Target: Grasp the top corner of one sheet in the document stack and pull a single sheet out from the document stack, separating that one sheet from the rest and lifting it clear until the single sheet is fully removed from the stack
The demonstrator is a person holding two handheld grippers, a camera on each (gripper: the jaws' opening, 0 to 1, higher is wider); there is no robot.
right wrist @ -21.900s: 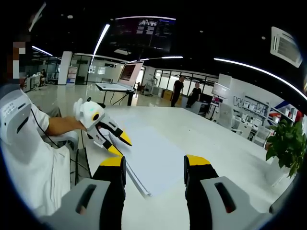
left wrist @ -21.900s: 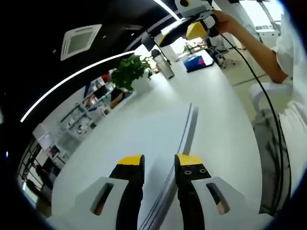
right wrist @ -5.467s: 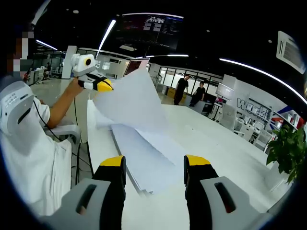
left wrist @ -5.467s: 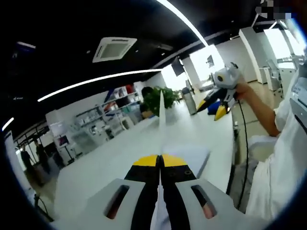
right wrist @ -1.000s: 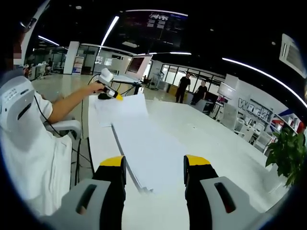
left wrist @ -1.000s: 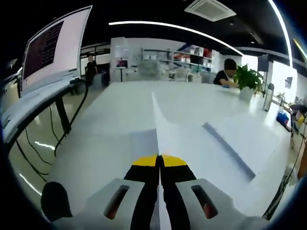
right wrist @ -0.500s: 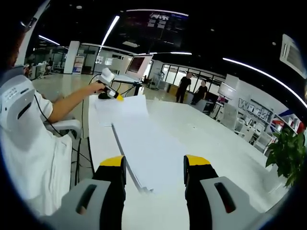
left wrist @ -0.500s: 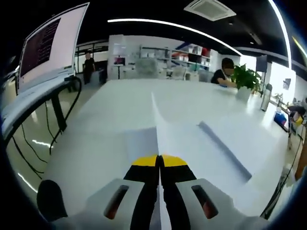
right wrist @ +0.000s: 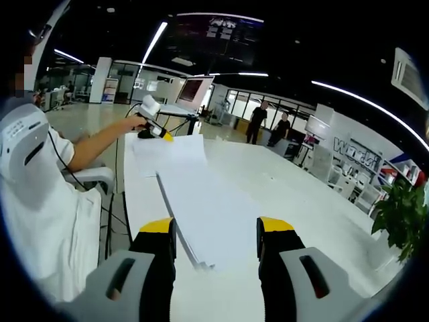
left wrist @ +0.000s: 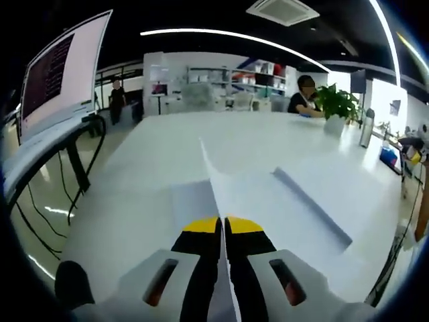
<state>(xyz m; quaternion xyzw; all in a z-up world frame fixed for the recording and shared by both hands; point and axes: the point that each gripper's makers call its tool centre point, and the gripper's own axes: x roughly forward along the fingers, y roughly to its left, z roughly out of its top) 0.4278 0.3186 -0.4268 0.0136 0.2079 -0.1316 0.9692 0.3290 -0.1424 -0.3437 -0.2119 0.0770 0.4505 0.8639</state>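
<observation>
Along the left gripper view, the left gripper [left wrist: 222, 227] has its yellow-tipped black jaws pressed together on the single white paper sheet [left wrist: 209, 176], which runs edge-on away from the tips and lies low over the long white table [left wrist: 147, 168]. Off to the right on that table rests the flat white document stack [left wrist: 312, 204], apart from the held sheet. Dark text fills a tilted monitor screen [left wrist: 57, 70] at the left, too small to read. Compared with half a second ago, the scene has slid slightly, a camera shift only.

From the right gripper view, the right gripper [right wrist: 216, 238] holds nothing, its jaws spread wide above the near end of the stack. Farther along, the left gripper pinches the sheet just past the stack's far end; whether sheet and stack touch there is unclear. White wall lettering [right wrist: 350, 145] seems to begin "Work". Little differs from the earlier picture.
</observation>
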